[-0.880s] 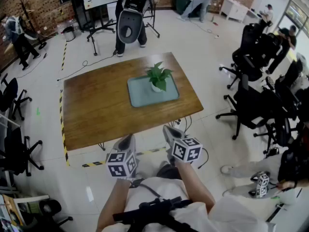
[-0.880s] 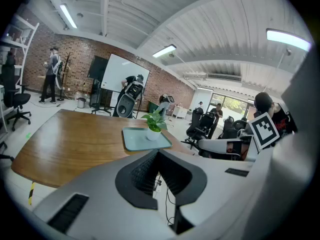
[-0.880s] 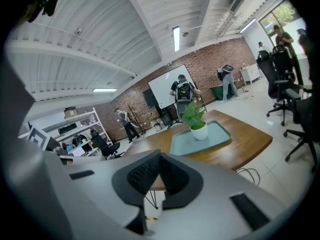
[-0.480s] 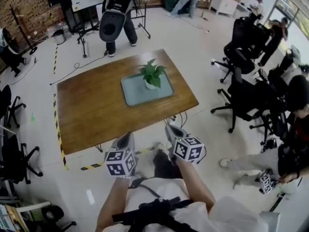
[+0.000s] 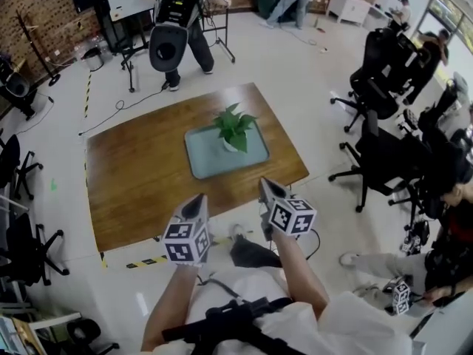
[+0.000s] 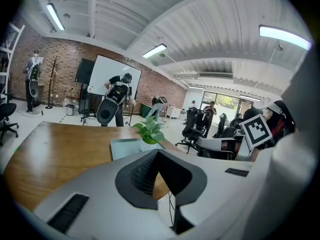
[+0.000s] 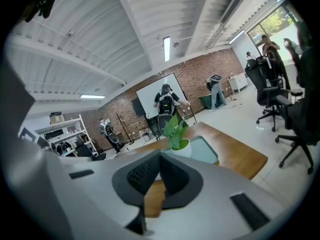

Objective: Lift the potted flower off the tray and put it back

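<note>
Potted flower (image 5: 233,130) sits on the teal tray (image 5: 205,166), right of centre on the wooden table (image 5: 140,183), well apart from both tools. Left gripper (image 5: 198,200) and right gripper (image 5: 266,186) are both clenched with nothing between the jaws. Pot looks small, light, rigid and smooth, so probably slippery; the leaves are soft. Take it on the white pot body under the rim, 1 jaw each side, never the foliage. Versus the earlier frame, you've brought both grippers forward: tips now reach the near table edge instead of hanging over the floor.

Arms forward, left hand-held gripper (image 5: 196,202) and right hand-held gripper (image 5: 266,188) side by side, jaws closed, empty
</note>
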The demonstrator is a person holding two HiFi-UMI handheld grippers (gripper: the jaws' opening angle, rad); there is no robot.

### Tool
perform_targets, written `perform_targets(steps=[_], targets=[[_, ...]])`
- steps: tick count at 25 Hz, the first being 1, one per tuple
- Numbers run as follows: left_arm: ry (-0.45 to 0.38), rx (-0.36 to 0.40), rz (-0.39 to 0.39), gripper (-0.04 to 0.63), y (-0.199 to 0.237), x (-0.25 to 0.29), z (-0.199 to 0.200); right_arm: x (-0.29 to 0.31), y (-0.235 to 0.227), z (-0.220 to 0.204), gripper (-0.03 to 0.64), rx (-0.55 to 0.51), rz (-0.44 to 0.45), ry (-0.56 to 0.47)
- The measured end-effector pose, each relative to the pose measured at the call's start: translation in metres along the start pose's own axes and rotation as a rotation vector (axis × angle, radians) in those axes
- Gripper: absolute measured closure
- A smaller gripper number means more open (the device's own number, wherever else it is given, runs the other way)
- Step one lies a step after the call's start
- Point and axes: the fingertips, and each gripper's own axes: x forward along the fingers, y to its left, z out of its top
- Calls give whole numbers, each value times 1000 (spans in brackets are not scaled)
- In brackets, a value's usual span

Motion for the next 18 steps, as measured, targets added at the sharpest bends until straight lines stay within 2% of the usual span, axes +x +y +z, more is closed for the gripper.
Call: perform_targets(steps=[2, 8, 9, 10, 14, 18], targets=[[0, 5, 4, 595, -1, 20, 11, 17, -15, 17, 586, -8, -9, -8], [15, 4, -2, 595, -3, 76, 36, 70, -66, 51, 580, 47, -37, 12], [19, 6, -1, 595, -2, 84, 40, 82, -73, 54, 552, 58, -39, 24], [23, 8, 0, 595, -1, 91, 43, 93, -80, 55, 515, 69, -38, 40], [36, 8, 7, 595, 0, 123, 52, 136, -110, 49, 483, 108, -31, 112], [49, -6, 24, 595, 6, 147, 58, 178, -124, 39, 480, 145, -11, 175]])
